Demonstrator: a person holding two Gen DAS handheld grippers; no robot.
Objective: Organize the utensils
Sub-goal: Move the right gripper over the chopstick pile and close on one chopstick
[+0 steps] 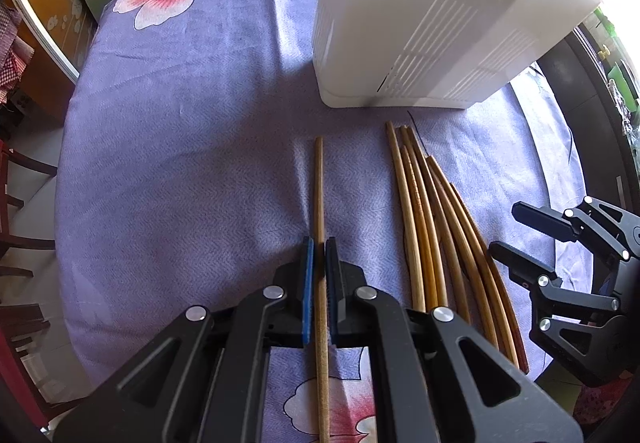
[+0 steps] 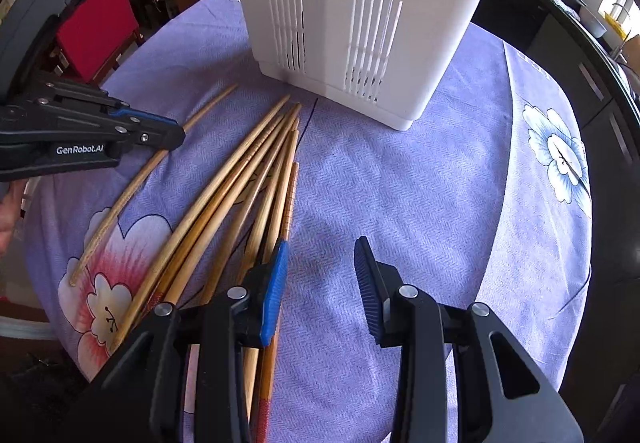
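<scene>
Where the left gripper (image 2: 176,137) shows from the side in the right wrist view, white lettering on its black body reads "GenRobot.AI"; no other writing can be read. Its jaws are clenched on a single chopstick (image 1: 319,203), which runs straight out ahead of them and lies along the lilac flowered cloth (image 1: 180,163) covering the surface. The right gripper (image 2: 320,283) has its jaws released, with bare cloth between the blue pads; its left pad (image 2: 276,291) sits over the near ends of the bundle of chopsticks (image 2: 240,179), and whether it touches them cannot be told.

Ahead of both sets of jaws stands a white slotted utensil holder (image 2: 360,3), upright on the cloth. Its inside is hidden from both cameras, so its contents cannot be told. The bundle fans out between the two grippers, its tips pointing toward the holder's base and stopping just short of it. The single chopstick lies apart from the bundle, on the left gripper's side.

Left of the left jaws the cloth runs open out to the rounded edge of the surface, with a chair (image 1: 24,203) beyond. Right of the right jaws the cloth is likewise open out to the edge, where a dark counter (image 2: 592,75) runs alongside.
</scene>
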